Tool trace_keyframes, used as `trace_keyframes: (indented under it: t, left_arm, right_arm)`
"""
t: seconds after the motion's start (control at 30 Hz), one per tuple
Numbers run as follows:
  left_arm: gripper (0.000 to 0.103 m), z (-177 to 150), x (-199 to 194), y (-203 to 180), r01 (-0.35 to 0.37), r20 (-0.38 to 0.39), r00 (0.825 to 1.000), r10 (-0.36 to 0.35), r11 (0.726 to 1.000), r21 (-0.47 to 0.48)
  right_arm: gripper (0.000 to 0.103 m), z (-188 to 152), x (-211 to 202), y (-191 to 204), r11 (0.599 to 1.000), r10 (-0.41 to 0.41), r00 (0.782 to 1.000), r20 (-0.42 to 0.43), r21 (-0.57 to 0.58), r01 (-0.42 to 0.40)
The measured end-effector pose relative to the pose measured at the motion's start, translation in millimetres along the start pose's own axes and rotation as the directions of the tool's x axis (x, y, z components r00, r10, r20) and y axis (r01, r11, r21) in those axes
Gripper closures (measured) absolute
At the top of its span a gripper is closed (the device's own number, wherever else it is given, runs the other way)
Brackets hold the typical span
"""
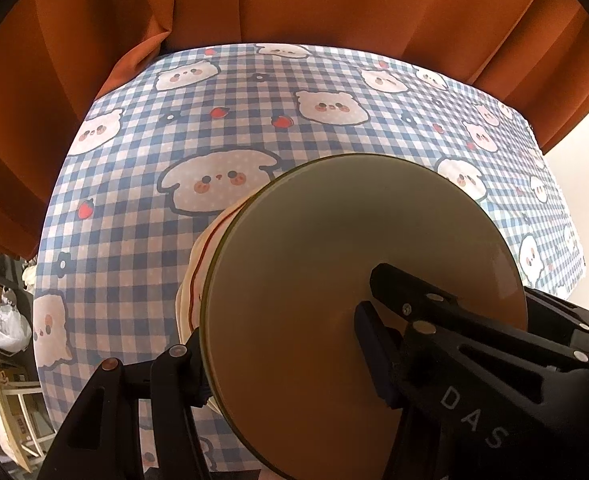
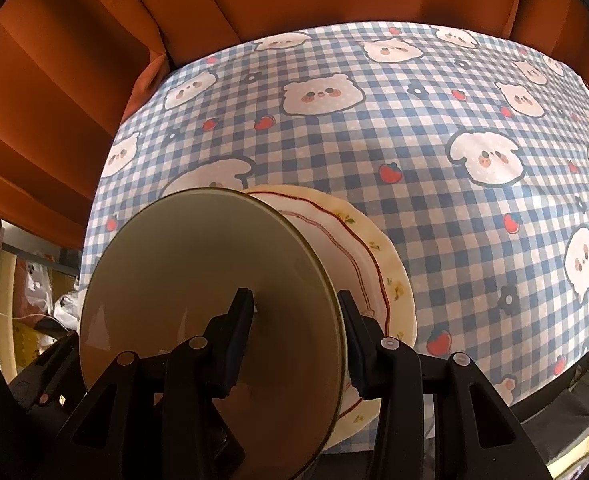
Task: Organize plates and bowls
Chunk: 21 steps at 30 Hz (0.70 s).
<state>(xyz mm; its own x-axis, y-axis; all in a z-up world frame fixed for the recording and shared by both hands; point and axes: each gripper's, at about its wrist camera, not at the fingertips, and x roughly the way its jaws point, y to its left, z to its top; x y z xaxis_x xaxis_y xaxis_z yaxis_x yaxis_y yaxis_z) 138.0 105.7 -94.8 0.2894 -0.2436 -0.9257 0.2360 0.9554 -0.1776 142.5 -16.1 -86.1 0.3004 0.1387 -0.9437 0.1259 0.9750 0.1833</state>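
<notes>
1. The plate (image 2: 198,280) at lower left of the right wrist view is plain olive-green.
2. The plates behind it (image 2: 378,256) are cream, with red wavy lines and small yellow flowers.
3. The tablecloth (image 1: 142,216) is blue-and-white gingham with white animal faces, red strawberries and dark flowers.
4. The curtain (image 1: 334,0) along the top is rust-orange.
5. Both grippers' fingers (image 2: 230,344) are black.

Stack mostly hidden behind the front plate

That olive plate (image 2: 198,280) covers nearly all of the red-lined plate (image 2: 334,248) and flowered plate (image 2: 394,276) behind it — only slivers show, and in the left wrist view just a thin edge of the red-lined one. Can't tell how many pieces are stacked. Both cameras cut off the olive plate's bottom edge. The clutter (image 1: 6,328) past the tablecloth (image 1: 142,240) is too dim and warped to identify.
</notes>
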Motion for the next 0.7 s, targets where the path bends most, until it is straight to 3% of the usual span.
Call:
trace_keyframes:
  t: [0.23, 0.4, 0.47, 0.53, 0.7]
  left_arm:
    - [0.042, -6.8, -2.5, 4.0, 0.007, 0.032, 0.999, -0.007, 1.000, 0.004]
    - [0.040, -11.6, -8.7, 6.4, -0.028, 0.072, 0.997, 0.029, 1.000, -0.014]
    - [0.040, -14.0, -14.2, 10.1, -0.046, 0.096, 0.994, 0.050, 0.998, -0.039]
    - [0.039, -15.6, -20.4, 14.1, -0.054, 0.120, 0.991, 0.062, 0.996, -0.066]
    - [0.027, -23.8, -42.8, 13.5, -0.115, 0.207, 0.968, 0.139, 0.985, -0.126]
  right_arm:
    - [0.057, -7.7, -0.8, 4.1, 1.000, -0.029, 0.999, 0.013, 0.000, 0.029]
    - [0.056, -11.4, -6.8, 5.2, 0.999, -0.037, 0.999, 0.025, 0.002, 0.037]
    - [0.053, -13.4, -12.5, 7.0, 0.999, -0.037, 0.999, 0.040, -0.011, 0.037]
    - [0.039, -14.7, -19.8, 10.4, 0.998, -0.043, 0.997, 0.067, -0.035, 0.045]
    - [0.034, -17.4, -42.8, 12.6, 0.995, -0.006, 0.989, 0.148, -0.094, 0.020]
